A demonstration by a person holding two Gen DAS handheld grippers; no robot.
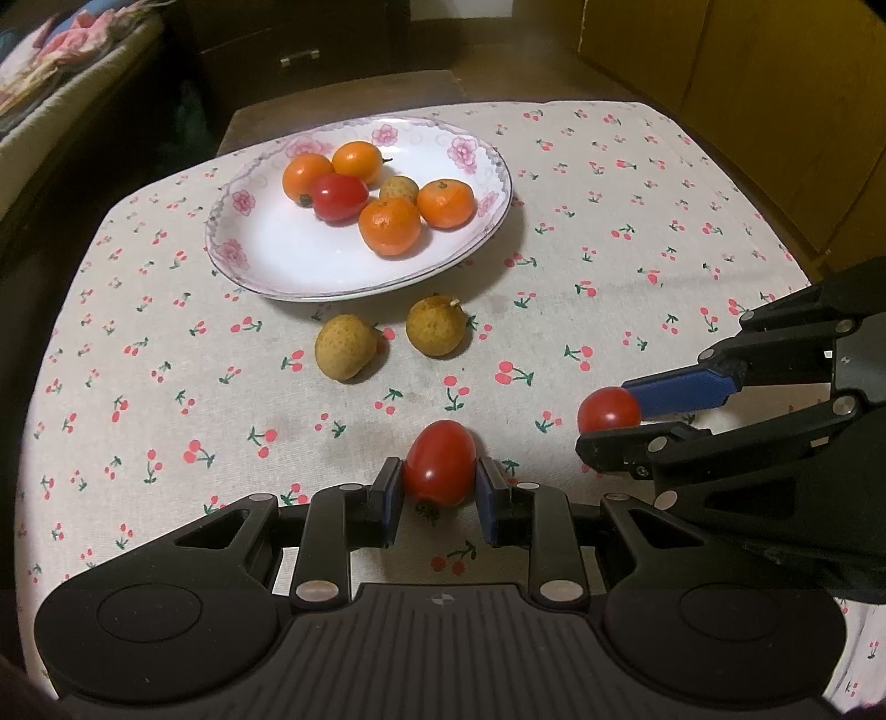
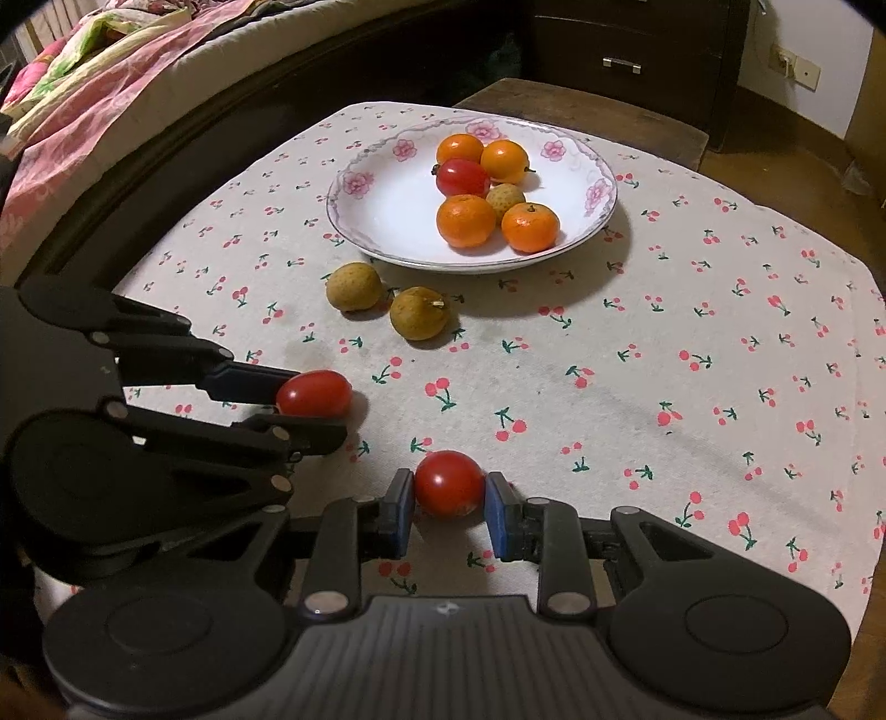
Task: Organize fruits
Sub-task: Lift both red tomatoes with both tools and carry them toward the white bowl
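Note:
My left gripper (image 1: 439,487) is shut on an oval cherry tomato (image 1: 440,462), also seen in the right wrist view (image 2: 314,394), low over the cherry-print cloth. My right gripper (image 2: 449,498) is shut on a rounder cherry tomato (image 2: 448,483), which also shows in the left wrist view (image 1: 609,409). A white floral plate (image 1: 277,255) beyond holds several small oranges (image 1: 389,226), one red tomato (image 1: 339,196) and a longan (image 1: 398,188). Two brown longans (image 1: 346,346) (image 1: 436,325) lie on the cloth just in front of the plate.
The small table (image 2: 692,343) ends close on all sides. A bed (image 2: 111,72) with pink bedding runs along the left, a dark drawer cabinet (image 2: 626,50) stands behind, and a wooden stool top (image 2: 581,108) abuts the far edge.

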